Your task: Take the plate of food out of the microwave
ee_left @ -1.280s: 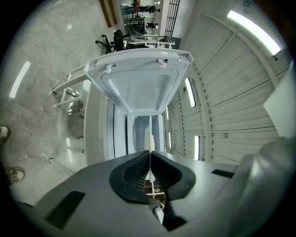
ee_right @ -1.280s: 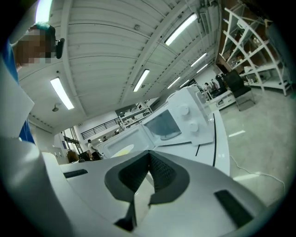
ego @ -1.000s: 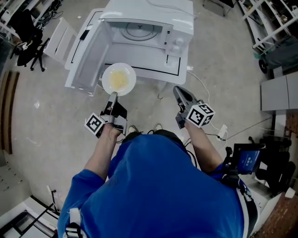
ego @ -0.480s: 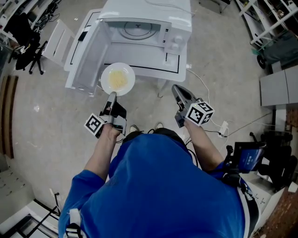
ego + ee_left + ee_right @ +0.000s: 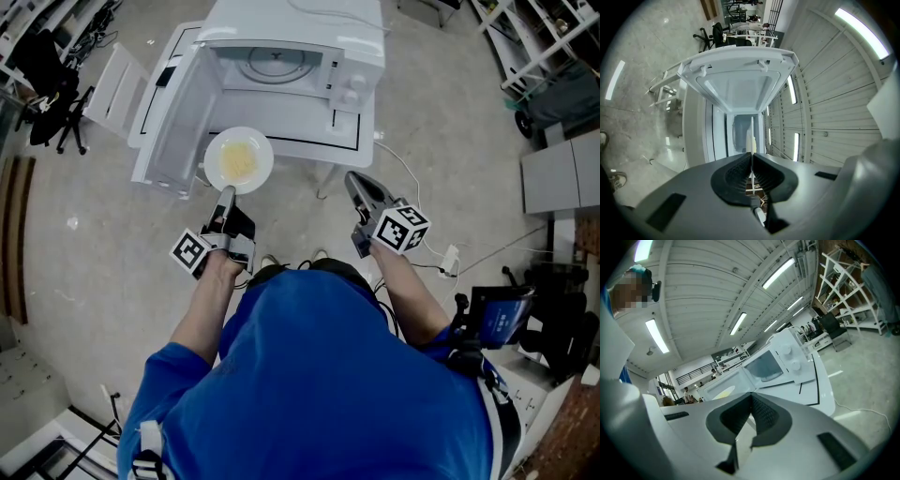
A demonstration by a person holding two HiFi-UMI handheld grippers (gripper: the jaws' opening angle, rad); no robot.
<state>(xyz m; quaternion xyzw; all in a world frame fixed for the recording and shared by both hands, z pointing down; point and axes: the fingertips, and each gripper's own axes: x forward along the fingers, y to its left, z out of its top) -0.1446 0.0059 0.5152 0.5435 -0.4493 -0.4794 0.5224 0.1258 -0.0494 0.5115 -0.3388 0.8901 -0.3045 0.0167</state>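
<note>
Hardly anything moved since second ago: plate (image 5: 212,161) same spot just ahead of left tongs (image 5: 225,193); right tongs (image 5: 354,184) drifted slightly inward. Judgement: extraction basically done, plate clear of microwave (image 5: 300,37), hanging before opening, beside swung-open door (image 5: 169,112). Left tongs pinched narrow on plate's near rim, plate edge-on between pads in left gripper view. Right tongs closed, nothing between, well right of plate. Plate holds yellow food (image 5: 241,162), centred. Microwave cavity beyond tongs: only turntable (image 5: 272,64). Set-down remaining.
</note>
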